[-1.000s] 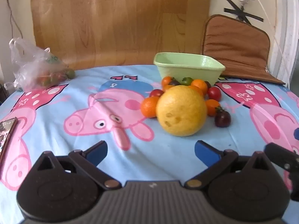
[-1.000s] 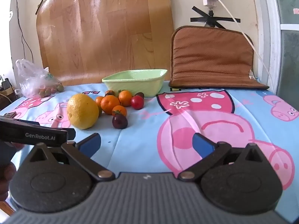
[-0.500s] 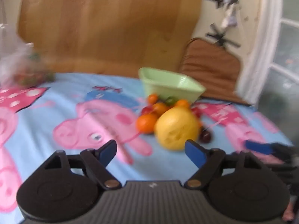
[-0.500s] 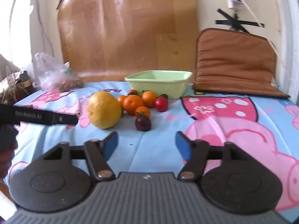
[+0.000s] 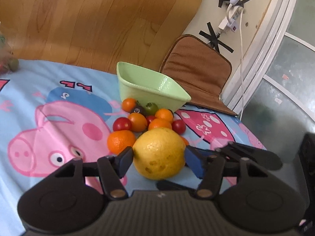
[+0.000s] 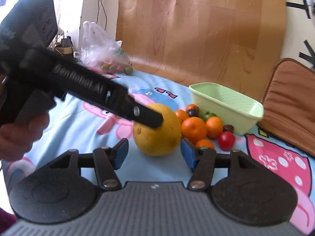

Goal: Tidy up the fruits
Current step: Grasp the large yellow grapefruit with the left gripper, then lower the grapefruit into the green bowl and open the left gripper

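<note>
Both grippers at the big yellow citrus, centre frame

Left-wrist view, L to R: left gripper [image 5: 159, 158] jaws apart, pads either side of yellow citrus [image 5: 159, 153], contact unclear; small oranges & tomatoes [image 5: 146, 119] behind it; green tub [image 5: 151, 87] upper centre; right-wrist view: plastic bag [image 6: 102, 56] upper left; right gripper [image 6: 153, 153] jaws apart, w/ citrus between, not touching.

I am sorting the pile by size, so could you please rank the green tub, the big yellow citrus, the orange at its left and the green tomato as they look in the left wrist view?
1. green tub, though it sits farther back
2. big yellow citrus, nearest the camera, so unsure against the tub
3. orange
4. green tomato
</note>
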Tool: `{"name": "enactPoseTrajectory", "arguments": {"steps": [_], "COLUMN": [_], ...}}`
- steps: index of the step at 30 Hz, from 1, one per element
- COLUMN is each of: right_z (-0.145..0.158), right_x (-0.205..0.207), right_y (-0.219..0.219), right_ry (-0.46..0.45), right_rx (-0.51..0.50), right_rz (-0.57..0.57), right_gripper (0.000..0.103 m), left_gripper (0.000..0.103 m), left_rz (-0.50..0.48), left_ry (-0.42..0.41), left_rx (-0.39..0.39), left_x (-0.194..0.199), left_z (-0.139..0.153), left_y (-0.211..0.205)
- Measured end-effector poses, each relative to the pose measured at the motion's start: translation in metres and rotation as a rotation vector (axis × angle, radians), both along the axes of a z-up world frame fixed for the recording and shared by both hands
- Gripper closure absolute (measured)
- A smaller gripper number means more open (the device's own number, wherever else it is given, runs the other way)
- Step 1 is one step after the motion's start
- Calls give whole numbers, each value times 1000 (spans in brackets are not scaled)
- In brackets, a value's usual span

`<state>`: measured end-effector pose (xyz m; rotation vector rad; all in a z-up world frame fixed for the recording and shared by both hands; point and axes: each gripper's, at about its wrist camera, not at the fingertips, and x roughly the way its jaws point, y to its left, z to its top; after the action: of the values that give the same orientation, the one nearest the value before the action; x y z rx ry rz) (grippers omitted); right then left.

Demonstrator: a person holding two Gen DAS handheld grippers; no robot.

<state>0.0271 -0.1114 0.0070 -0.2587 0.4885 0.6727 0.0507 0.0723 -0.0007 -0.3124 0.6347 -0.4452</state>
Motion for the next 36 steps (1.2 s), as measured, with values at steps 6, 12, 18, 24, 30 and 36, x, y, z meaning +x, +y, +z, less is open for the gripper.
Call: {"name": "enactPoseTrajectory", "arguments": {"steps": [6,12,18,24,30,36], "right_z": [5,43,59,34,11,15], "right_x": [10,25,113,175,187,173], "right_y": [-9,-28,-40,-58,-47,-45], "right_ry": [74,-22,-47,94,165,102], "right_rx": [67,135,111,102,58,80], "right_rz": [-4,-56,-170,-237,-244,-254], "right_gripper": [44,44,44,44,43,37], "left_gripper": [47,47,46,47,44,45], "left_rz": [11,-8,-39,-61,-63,-54], "left_ry": [-10,-144,-151,-27,56,41], "left_rx": [9,40,56,55,109,89], "left_x": [-8,20,117,182,206,192], "left_z": [14,61,75,49,28,36], "left_y": [-3,-24,-55,-71,-83,-75]}}
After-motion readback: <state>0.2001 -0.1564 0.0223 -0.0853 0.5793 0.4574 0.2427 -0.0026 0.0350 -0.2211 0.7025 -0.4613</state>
